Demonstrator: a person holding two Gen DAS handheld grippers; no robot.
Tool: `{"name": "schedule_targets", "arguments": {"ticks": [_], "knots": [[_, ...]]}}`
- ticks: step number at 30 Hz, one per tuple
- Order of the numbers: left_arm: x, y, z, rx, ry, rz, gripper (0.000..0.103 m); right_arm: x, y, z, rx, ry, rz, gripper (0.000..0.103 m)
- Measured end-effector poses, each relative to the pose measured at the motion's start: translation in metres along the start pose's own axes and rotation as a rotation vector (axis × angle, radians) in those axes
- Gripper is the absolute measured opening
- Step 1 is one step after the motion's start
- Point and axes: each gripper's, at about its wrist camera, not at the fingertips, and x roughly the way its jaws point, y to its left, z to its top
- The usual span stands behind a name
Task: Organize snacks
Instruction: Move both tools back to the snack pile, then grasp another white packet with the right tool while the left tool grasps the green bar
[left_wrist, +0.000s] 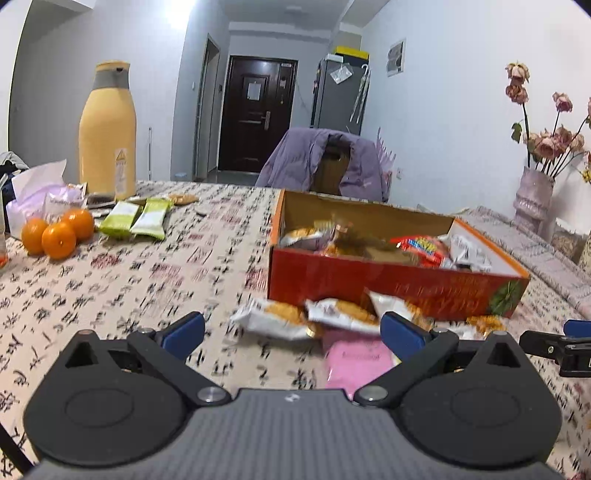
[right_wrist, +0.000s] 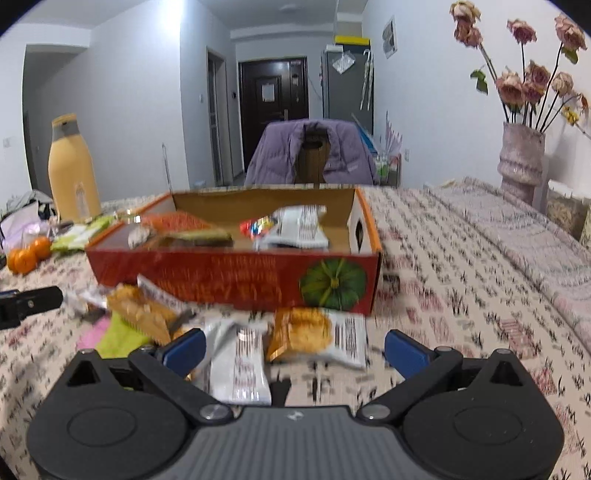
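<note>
A red cardboard box holds several snack packets. More white-and-orange snack packets and a pink packet lie on the tablecloth in front of it. My left gripper is open and empty, just short of these packets. My right gripper is open and empty, with a white packet and an orange-and-white one lying between its fingers on the cloth. Two green packets lie at the far left.
Three oranges, a tall yellow bottle and a tissue pack stand at the back left. A vase of dried roses stands at the back right. A chair with a purple jacket is behind the table.
</note>
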Motion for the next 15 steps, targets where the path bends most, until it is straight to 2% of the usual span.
{"name": "schedule_targets", "arguments": {"ticks": [6,12,15], "knots": [[0.007,0.005,-0.012,-0.005,0.028,-0.005,0.103,0.01,0.007,-0.008,-0.02,0.045,0.007,0.103],[0.008,0.004,-0.014,0.0,0.021,-0.031,0.103,0.016,0.014,-0.009,-0.061,0.063,-0.001,0.102],[0.008,0.005,-0.014,-0.008,0.016,-0.044,0.103,0.02,0.017,-0.009,-0.083,0.071,-0.012,0.089]]}}
